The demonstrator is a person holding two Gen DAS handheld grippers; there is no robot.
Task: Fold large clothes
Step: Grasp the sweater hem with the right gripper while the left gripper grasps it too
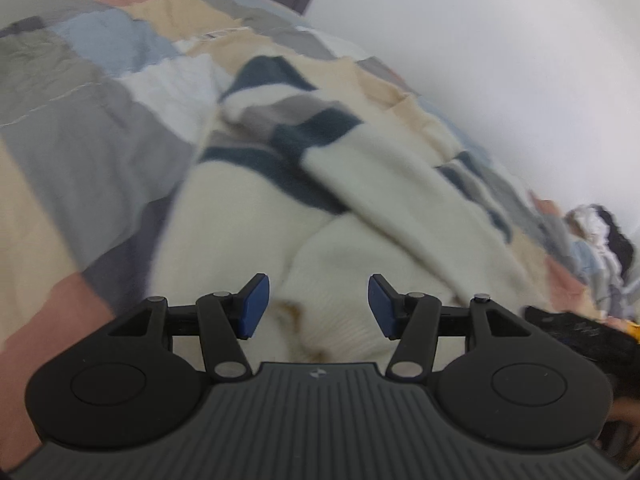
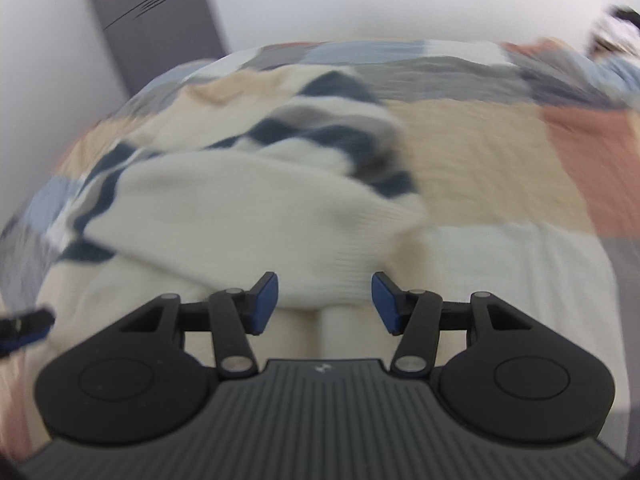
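Note:
A cream knitted sweater point(image 1: 360, 248) with navy and grey stripes lies crumpled on a patchwork quilt point(image 1: 80, 140). One cream sleeve point(image 1: 384, 188) lies slantwise across the sweater's body. My left gripper point(image 1: 319, 306) hovers over the near cream part, open, with nothing between its blue pads point(image 1: 254, 306). In the right wrist view the same sweater point(image 2: 240, 208) shows a sleeve with a ribbed cuff point(image 2: 392, 216) laid across it. My right gripper point(image 2: 325, 302) hangs just above the sweater's near edge, open, its pads point(image 2: 266, 302) pressing on nothing. Both views are blurred.
The quilt point(image 2: 500, 152) covers a bed that runs along a white wall point(image 1: 520, 60). A heap of other clothes point(image 1: 600, 232) lies at the bed's far end. A dark panel point(image 2: 152, 20) stands in the corner. A dark gripper part point(image 2: 24, 324) shows at the left edge.

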